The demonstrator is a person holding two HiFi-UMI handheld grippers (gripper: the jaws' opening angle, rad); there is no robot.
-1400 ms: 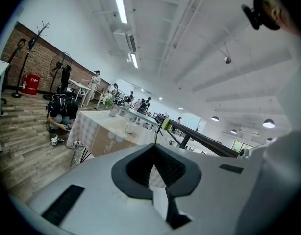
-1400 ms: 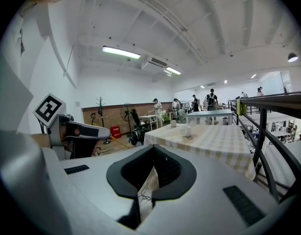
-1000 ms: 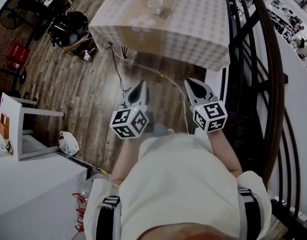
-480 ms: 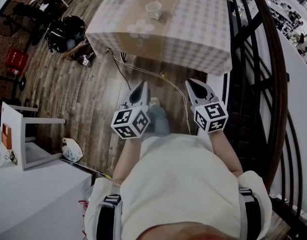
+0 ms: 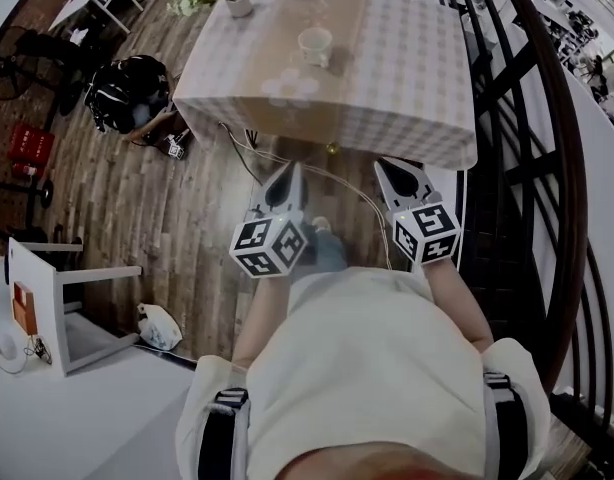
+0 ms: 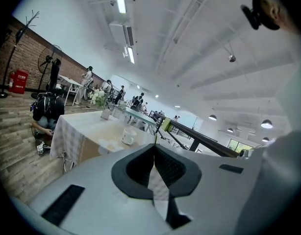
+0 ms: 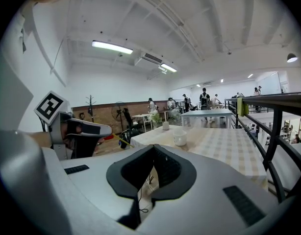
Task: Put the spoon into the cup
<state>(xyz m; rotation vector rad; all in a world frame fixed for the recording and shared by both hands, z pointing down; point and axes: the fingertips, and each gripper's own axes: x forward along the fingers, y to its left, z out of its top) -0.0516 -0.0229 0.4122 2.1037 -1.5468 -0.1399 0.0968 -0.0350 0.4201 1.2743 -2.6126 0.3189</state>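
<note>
Both arms reach forward, left hand-held gripper [image 5: 290, 169] and right hand-held gripper [image 5: 386, 166] abreast, jaws together.

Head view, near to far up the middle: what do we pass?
Shirt → left hand-held gripper and right hand-held gripper, level with each other, both shut and empty → wood floor → table → cup → vase.

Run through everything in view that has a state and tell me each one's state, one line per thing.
left gripper: shut, nothing held.
right gripper: shut, nothing held.
cup: upright on the table, mouth up, untouched.
small pot: upright at the table's far corner.
ceiling light: on.
</note>
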